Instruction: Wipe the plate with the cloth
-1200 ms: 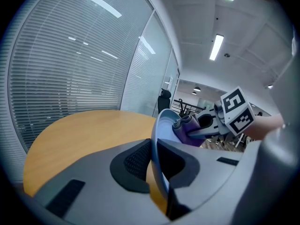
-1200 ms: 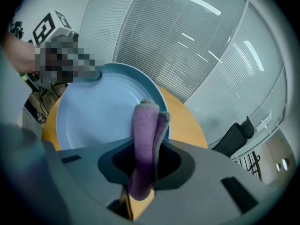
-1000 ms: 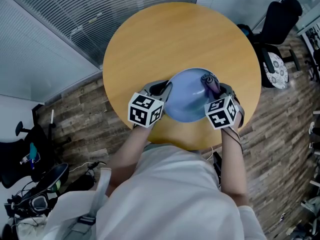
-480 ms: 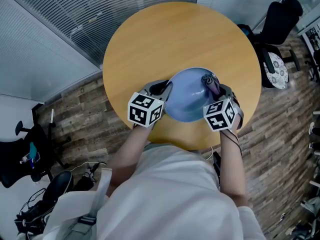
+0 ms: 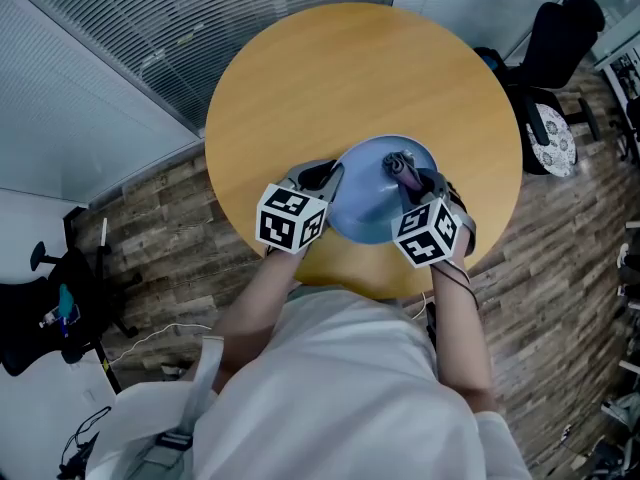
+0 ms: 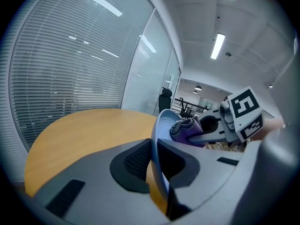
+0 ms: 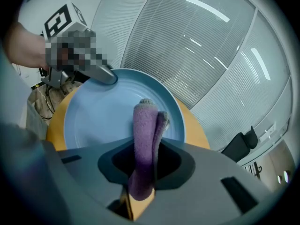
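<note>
A light blue plate [image 5: 368,200] is held tilted above the near part of the round wooden table [image 5: 350,78]. My left gripper [image 5: 328,180] is shut on the plate's left rim; in the left gripper view the rim [image 6: 156,139] runs edge-on between the jaws. My right gripper [image 5: 408,176] is shut on a folded purple cloth [image 5: 400,164], whose end rests on the plate's right inner face. In the right gripper view the cloth [image 7: 144,144] stands up between the jaws against the plate [image 7: 103,121].
A black office chair [image 5: 560,43] stands at the right of the table, and another chair [image 5: 40,318] at the lower left. Window blinds [image 5: 230,8] run behind the table. Wood-plank floor [image 5: 560,268] surrounds it.
My right gripper has slid the cloth leftward, from the plate's right rim toward its middle. The left gripper and the plate have stayed put.
</note>
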{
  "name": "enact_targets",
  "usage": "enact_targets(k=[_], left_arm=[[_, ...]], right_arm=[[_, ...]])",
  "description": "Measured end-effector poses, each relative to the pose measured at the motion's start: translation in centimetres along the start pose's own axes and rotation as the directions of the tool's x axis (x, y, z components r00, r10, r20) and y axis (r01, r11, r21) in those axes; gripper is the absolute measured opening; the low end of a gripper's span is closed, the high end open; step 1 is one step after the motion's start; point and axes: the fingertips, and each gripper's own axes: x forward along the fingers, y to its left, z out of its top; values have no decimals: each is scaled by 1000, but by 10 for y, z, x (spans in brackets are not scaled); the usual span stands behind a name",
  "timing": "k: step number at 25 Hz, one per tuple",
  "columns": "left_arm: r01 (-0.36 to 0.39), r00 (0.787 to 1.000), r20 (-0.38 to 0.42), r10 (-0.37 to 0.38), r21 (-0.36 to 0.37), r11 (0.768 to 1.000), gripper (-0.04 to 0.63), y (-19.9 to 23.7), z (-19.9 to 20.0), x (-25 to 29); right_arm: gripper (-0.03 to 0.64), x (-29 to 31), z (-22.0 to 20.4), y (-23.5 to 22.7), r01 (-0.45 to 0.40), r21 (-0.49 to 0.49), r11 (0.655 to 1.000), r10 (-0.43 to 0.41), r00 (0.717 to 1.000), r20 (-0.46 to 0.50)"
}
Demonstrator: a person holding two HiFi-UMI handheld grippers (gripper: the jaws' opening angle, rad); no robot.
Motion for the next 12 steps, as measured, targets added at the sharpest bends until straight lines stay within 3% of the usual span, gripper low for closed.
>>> enact_targets(k=[12], left_arm=[[11, 1000, -12, -11, 2, 1000, 35, -5, -7, 2]], right_arm=[[94, -1, 32, 38, -64, -100, 993, 68, 997, 37]])
